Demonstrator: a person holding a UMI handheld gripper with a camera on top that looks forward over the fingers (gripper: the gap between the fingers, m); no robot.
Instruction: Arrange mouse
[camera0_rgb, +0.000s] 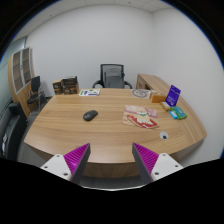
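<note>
A dark mouse (90, 115) lies on the wooden table (75, 135), left of its middle and well beyond my fingers. My gripper (113, 158) hovers above the table's near edge, open, with nothing between its purple pads (77, 156). The mouse sits ahead and slightly left of the left finger.
A patterned pink-and-white item (140, 119) lies at the table's right centre, with a green object (178, 113) and a purple upright box (173, 95) beyond it. A pale pad or paper (90, 92) lies at the far edge. An office chair (113, 76) stands behind the table; another chair (33, 92) stands at the left.
</note>
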